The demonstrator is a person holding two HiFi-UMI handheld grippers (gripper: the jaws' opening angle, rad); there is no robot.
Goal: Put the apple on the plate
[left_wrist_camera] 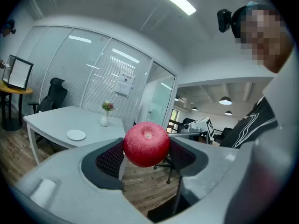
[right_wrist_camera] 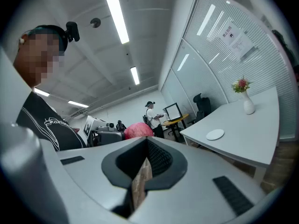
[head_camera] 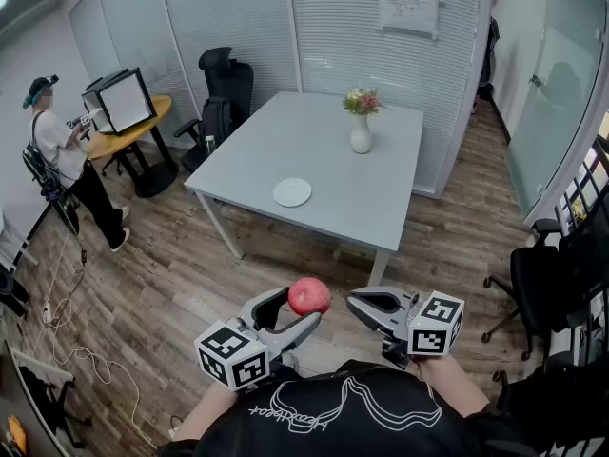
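A red apple (head_camera: 308, 296) is clamped between the wide-spread jaws of my left gripper (head_camera: 303, 308), held in the air over the wooden floor close to my body. In the left gripper view the apple (left_wrist_camera: 146, 143) fills the gap, both pads pressing its sides. The small white plate (head_camera: 292, 192) lies near the front edge of the grey table (head_camera: 381, 208), well ahead of both grippers; it shows as the plate (left_wrist_camera: 76, 135) and the plate (right_wrist_camera: 215, 134) in the gripper views. My right gripper (head_camera: 358, 302) hovers beside the apple, shut and holding nothing (right_wrist_camera: 145, 146).
A white vase with flowers (head_camera: 361, 133) stands at the table's far side. Black office chairs sit behind the table (head_camera: 224, 89) and at the right (head_camera: 547, 284). A person (head_camera: 62, 155) stands at the far left by a round yellow table (head_camera: 128, 127). Cables (head_camera: 67, 322) trail on the floor.
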